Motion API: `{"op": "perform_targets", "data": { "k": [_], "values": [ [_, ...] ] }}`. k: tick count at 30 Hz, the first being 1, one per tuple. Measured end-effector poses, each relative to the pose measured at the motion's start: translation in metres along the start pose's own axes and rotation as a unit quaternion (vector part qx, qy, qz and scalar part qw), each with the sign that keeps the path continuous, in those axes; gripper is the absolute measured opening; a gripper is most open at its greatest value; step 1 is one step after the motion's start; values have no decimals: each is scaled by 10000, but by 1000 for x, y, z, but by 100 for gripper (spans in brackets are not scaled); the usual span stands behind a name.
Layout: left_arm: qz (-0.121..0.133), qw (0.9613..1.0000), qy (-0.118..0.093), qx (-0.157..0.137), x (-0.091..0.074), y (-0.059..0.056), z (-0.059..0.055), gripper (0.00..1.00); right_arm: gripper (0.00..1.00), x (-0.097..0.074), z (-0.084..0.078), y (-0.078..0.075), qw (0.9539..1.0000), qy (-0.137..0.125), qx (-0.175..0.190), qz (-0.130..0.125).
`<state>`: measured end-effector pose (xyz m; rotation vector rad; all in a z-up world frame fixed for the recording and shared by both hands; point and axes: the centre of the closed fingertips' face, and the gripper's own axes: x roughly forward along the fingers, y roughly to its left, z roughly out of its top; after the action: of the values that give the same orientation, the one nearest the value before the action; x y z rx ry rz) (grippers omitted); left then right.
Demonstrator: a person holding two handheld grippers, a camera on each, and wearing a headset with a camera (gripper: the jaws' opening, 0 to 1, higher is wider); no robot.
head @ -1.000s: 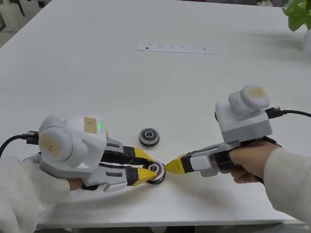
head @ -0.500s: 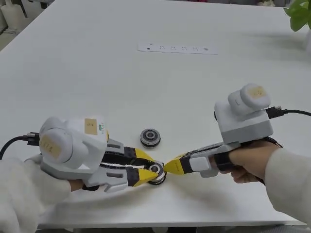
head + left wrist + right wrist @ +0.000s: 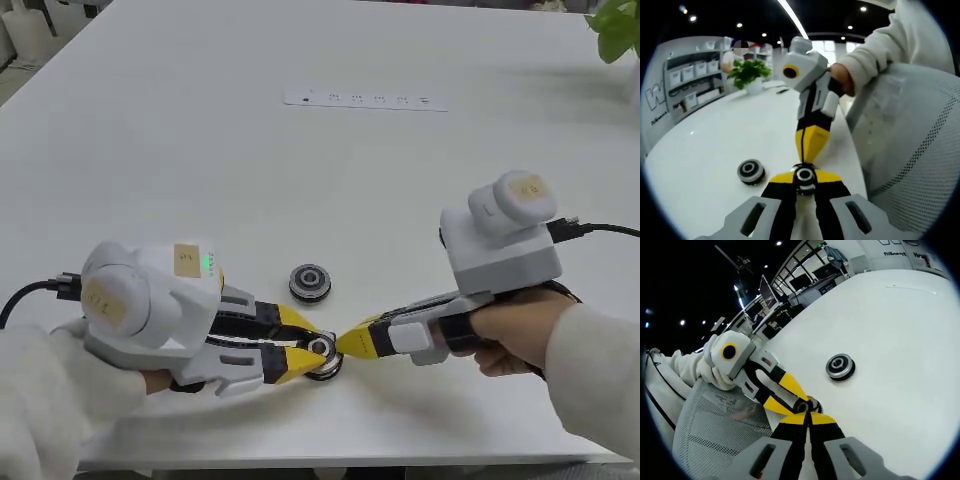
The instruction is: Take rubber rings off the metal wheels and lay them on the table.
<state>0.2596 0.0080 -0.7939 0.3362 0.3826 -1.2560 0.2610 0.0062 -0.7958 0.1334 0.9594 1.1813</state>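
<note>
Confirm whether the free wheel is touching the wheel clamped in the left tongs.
Apart. Head view shows bare table between the free wheel and the clamped wheel in the left tongs; left gripper view agrees.

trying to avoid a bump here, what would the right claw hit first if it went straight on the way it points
The metal wheel pinched in the left claw. The right claw aims its shut tips straight at it, and no clear gap shows between them, so they may already touch.

Ceiling lights (image 3: 791, 17) are flooding the white counter (image 3: 200, 150) evenly, casting soft shadows; gripper views are bending strongly at edges, backgrounds blurring slightly.
</note>
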Motion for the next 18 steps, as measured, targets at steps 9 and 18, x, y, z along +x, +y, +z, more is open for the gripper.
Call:
{"op": "perform_targets", "data": {
  "k": [9, 18],
  "values": [
    [3, 10000, -1, 12, 0, 0, 0, 14, 0, 1, 1, 2, 10000, -7, -24, 26],
    [6, 10000, -3, 12, -1, 0, 0, 14, 0, 1, 2, 6, 10000, -15, -67, 65]
  ]
}}
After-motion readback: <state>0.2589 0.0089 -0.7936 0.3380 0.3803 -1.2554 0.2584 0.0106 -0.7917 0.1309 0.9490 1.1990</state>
